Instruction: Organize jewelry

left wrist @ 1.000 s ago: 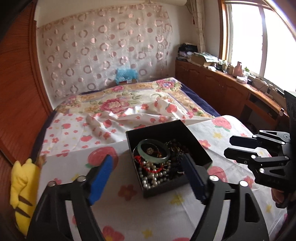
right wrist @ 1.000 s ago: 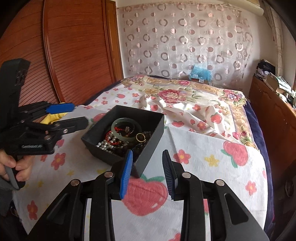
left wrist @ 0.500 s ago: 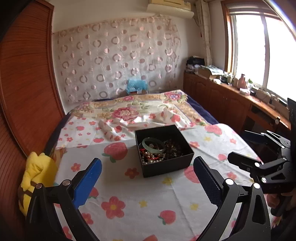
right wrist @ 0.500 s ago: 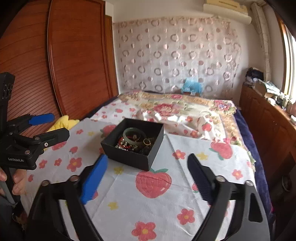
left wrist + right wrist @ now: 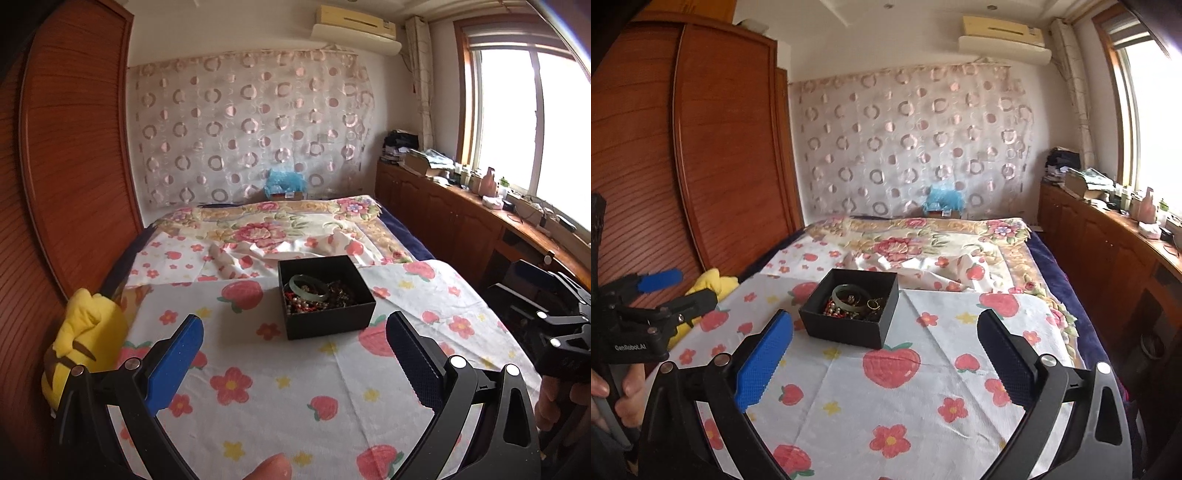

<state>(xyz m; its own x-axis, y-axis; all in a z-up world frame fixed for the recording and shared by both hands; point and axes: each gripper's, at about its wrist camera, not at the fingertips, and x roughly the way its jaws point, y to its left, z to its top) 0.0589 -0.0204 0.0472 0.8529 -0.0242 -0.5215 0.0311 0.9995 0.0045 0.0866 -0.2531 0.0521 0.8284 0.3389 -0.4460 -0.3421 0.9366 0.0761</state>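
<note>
A black open box (image 5: 325,295) sits on the strawberry-print cloth on the bed; it also shows in the right wrist view (image 5: 849,310). It holds a green bangle (image 5: 309,288), pearl and red beads and dark chains, with a gold ring (image 5: 873,303) beside the bangle (image 5: 850,295). My left gripper (image 5: 293,365) is open and empty, well back from the box. My right gripper (image 5: 884,363) is open and empty, also back from it. Each gripper shows at the edge of the other's view.
A yellow plush toy (image 5: 83,343) lies at the bed's left edge by the wooden wardrobe (image 5: 713,147). Rumpled floral bedding (image 5: 266,232) lies beyond the box. A wooden cabinet (image 5: 461,214) with clutter runs along the right under the window.
Both grippers have pulled back and up from the box, which now looks smaller. The right gripper's jaws have opened wide; the left's have widened too.
</note>
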